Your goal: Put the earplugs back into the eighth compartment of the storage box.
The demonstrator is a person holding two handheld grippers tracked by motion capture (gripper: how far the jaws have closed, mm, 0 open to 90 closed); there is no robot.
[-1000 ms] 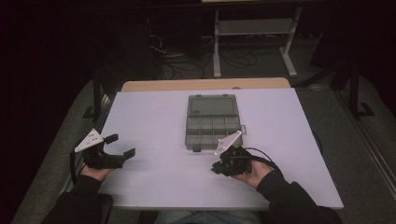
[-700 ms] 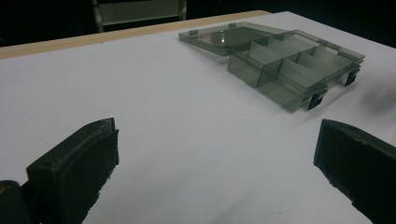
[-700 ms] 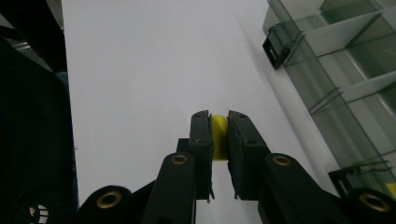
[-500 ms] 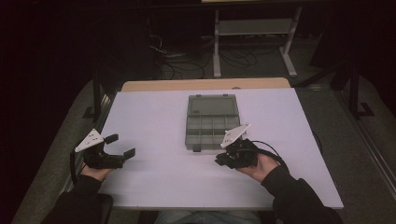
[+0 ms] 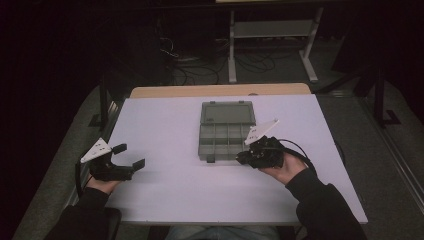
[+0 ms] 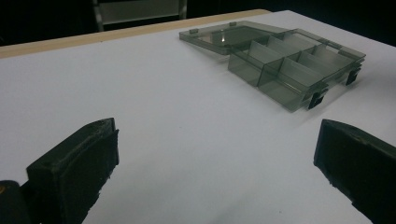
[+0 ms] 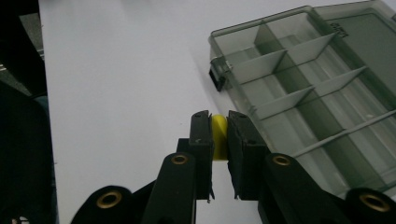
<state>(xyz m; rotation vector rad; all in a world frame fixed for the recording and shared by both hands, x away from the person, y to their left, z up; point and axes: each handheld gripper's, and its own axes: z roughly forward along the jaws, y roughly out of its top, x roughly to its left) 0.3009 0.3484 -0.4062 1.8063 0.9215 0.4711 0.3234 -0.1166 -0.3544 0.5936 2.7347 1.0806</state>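
Observation:
A smoky clear compartment box (image 5: 222, 140) lies open in the middle of the white table (image 5: 165, 190), its lid (image 5: 227, 112) flat on the far side; it shows as the box (image 6: 289, 70) in the left gripper view and the box (image 7: 308, 88) in the right gripper view. My right gripper (image 5: 242, 158) hovers by the box's near right corner, shut on a small yellow piece (image 7: 219, 138) pinched between its pads (image 7: 201, 135). My left gripper (image 5: 129, 156) rests at the table's left edge, open with nothing between its jaws.
A wooden strip (image 5: 220, 90) runs along the table's far edge. Beyond it stands a metal rack (image 5: 272, 35) with cables on the dark floor. A cable (image 5: 300, 150) trails from my right gripper.
My right gripper has risen and shifted right and toward the box's near right corner, still holding the yellow piece. The left gripper has stayed where it was.

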